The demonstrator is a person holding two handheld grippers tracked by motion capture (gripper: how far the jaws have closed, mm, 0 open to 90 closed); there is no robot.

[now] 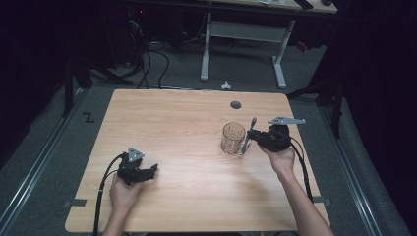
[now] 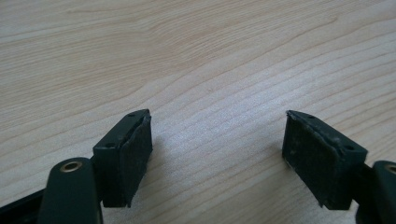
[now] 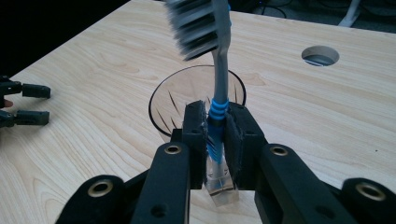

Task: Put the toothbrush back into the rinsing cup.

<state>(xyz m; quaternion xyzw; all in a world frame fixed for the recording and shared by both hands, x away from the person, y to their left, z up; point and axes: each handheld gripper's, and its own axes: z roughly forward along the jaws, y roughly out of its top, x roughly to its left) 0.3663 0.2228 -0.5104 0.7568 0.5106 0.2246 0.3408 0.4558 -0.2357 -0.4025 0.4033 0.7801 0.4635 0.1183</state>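
A clear drinking glass [image 1: 232,138] stands upright right of the table's middle; in the right gripper view the glass [image 3: 187,93] sits just behind the jaws. My right gripper [image 3: 216,135] is shut on a grey and blue toothbrush [image 3: 219,84], held head up with the bristles facing left. From above, the toothbrush [image 1: 248,135] leans beside the glass's right side, outside it, held by the right gripper [image 1: 253,139]. My left gripper [image 1: 152,169] rests low at the front left, open; its pads [image 2: 133,154] stand wide apart over bare wood.
The wooden table [image 1: 187,113] has a round cable hole [image 1: 236,104] near its far edge. Beyond the table stand a white desk frame [image 1: 243,44] and floor cables [image 1: 147,64]. The left gripper [image 3: 21,102] lies at the far left edge of the right gripper view.
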